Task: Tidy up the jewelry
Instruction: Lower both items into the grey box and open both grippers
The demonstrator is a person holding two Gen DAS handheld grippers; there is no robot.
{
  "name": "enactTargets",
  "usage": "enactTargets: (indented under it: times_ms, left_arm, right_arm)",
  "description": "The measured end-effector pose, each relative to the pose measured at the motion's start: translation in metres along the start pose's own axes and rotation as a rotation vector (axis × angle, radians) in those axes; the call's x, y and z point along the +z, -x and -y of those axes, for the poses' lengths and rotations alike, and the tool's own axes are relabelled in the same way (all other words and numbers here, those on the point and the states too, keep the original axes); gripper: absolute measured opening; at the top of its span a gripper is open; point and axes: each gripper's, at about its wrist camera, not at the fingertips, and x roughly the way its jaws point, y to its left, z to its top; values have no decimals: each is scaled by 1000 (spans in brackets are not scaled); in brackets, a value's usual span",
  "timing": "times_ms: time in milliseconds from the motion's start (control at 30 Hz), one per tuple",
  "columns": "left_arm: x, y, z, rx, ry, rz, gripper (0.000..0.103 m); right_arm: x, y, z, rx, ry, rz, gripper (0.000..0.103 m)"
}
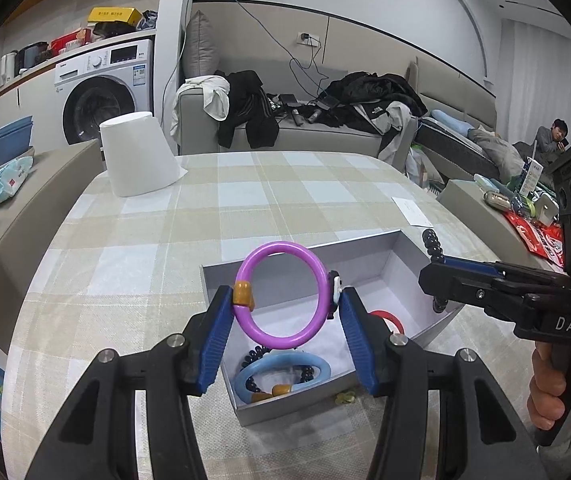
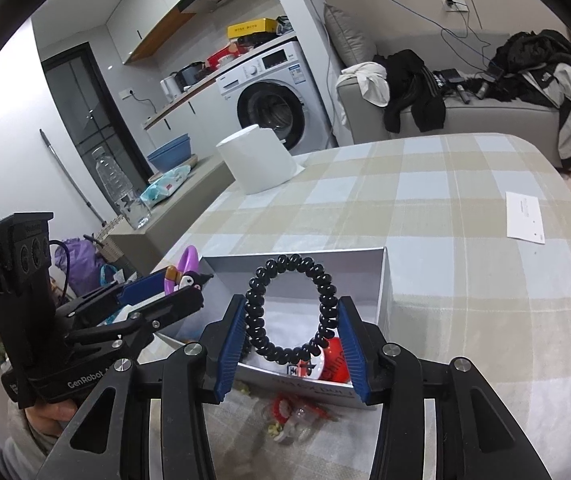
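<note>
The left gripper (image 1: 283,312) clamps a purple ring (image 1: 283,294) upright between its blue pads, an amber bead against the left pad and a small black-and-white charm against the right one. It hangs over the near part of an open grey box (image 1: 389,256) on the checked tablecloth (image 1: 285,192). On the box floor below lie a light blue ring (image 1: 281,372), a dark beaded piece and a red ring (image 1: 385,318) nearer the right wall. The right gripper (image 2: 291,334) pinches a black spiral bracelet (image 2: 291,308) upright over the same box, its loop pressed on both sides by the pads. Just outside the near wall, small red and yellowish trinkets (image 2: 297,414) lie on the cloth. A white paper roll (image 1: 139,154) stands at the far left of the table.
</note>
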Motion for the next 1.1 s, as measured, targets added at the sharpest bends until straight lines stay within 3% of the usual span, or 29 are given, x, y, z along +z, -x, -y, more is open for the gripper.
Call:
enactTargets:
  times_ms: [167, 300, 533, 733, 833, 1100]
  left_arm:
    - [-1, -2, 1, 2, -5, -8, 48]
    - [0, -2, 1, -48, 20, -30, 48]
    - [0, -3, 4, -37, 9, -32, 48]
    - [0, -4, 2, -36, 15, -37, 48]
    - [0, -4, 2, -37, 16, -35, 48]
    - [0, -4, 2, -35, 12, -37, 49]
  right_arm:
    - [-2, -4, 1, -6, -4, -12, 45]
    - [-1, -6, 0, -1, -2, -19, 46]
    - [-3, -7, -3, 24, 17, -27, 48]
    - [-3, -3, -4, 60, 16, -16, 54]
    - [-3, -2, -4, 64, 11, -10, 62]
    - [-1, -1, 2, 45, -13, -4, 67]
